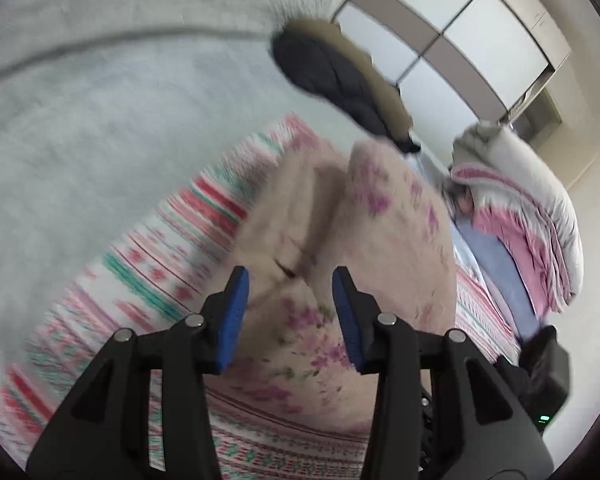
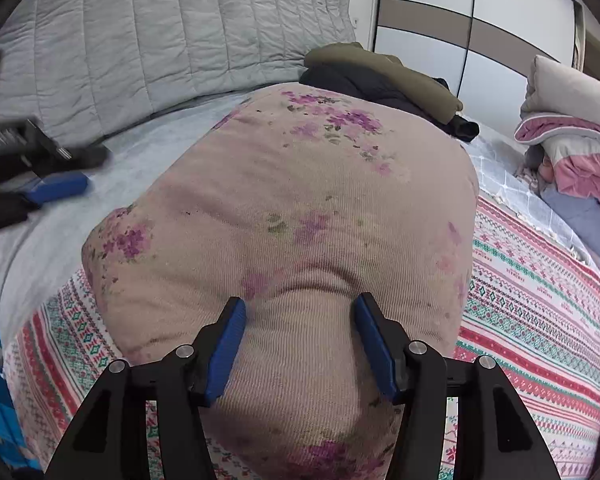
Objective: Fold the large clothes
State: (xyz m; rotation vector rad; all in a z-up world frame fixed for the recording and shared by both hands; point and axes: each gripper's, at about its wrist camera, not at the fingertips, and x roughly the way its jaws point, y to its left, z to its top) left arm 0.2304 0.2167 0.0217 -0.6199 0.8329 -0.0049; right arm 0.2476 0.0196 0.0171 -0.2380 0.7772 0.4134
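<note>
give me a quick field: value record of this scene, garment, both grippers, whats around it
garment: beige floral garment, bunched on the striped patterned bedspread
left gripper: open, fabric between the blue pads, not pinched
right gripper: open, straddling a ridge of the garment
surface: bed with grey quilted headboard
behind garment: olive and black jacket pile
right side: folded pink and grey bedding
background: white wardrobe doors
image quality: left wrist view motion-blurred
</note>
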